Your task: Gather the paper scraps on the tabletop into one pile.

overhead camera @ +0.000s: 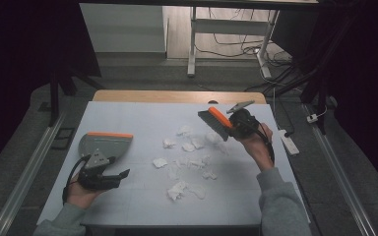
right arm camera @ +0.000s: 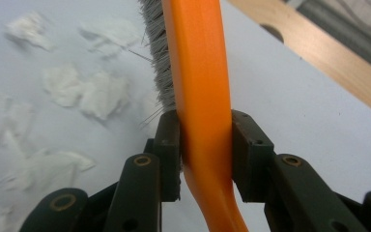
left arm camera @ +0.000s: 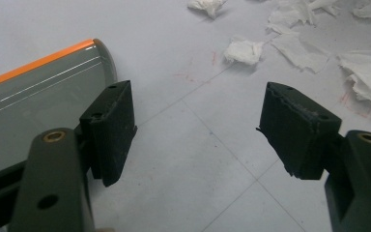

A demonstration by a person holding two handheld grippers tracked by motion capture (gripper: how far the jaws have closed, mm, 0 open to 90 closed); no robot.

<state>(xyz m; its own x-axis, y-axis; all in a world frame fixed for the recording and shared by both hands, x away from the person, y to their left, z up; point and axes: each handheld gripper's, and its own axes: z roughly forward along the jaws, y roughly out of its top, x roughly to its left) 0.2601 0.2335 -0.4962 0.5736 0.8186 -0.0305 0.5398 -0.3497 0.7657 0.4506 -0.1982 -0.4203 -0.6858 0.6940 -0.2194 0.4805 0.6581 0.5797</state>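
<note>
Brush clamped upright between right tongs, above paper scraps.

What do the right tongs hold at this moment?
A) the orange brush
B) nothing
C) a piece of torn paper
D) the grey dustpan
A: in the right gripper view the right tongs are shut on the orange brush, pads pressing its handle from both sides.
</note>
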